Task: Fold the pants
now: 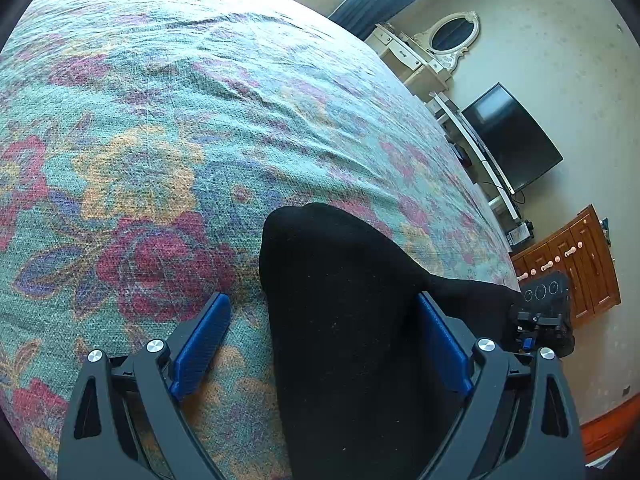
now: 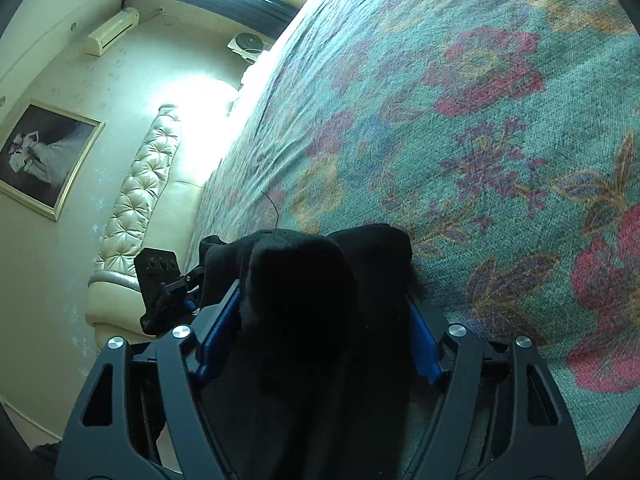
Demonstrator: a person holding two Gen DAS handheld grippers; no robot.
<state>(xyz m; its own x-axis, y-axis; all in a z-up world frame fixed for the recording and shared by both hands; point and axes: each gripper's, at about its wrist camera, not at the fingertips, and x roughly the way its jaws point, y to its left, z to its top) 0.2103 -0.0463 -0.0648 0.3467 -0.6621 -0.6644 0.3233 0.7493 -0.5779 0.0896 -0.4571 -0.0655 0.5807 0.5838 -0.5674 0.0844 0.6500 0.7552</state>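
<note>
Jaws of the left gripper (image 1: 324, 344) stand wide around bunched black pants (image 1: 344, 320); the right gripper (image 2: 320, 320) hugs the cloth on the woven floral bedspread (image 1: 160, 120).

Floral bedspread (image 1: 168, 128) in teal, red and orange fills both views; beyond its edge a dark television (image 1: 512, 136), cream vanity with oval mirror (image 1: 454, 34), wooden drawers (image 1: 576, 256); other side, tufted cream headboard (image 2: 140, 184), framed picture (image 2: 44, 156), wall air conditioner (image 2: 112, 31).
</note>
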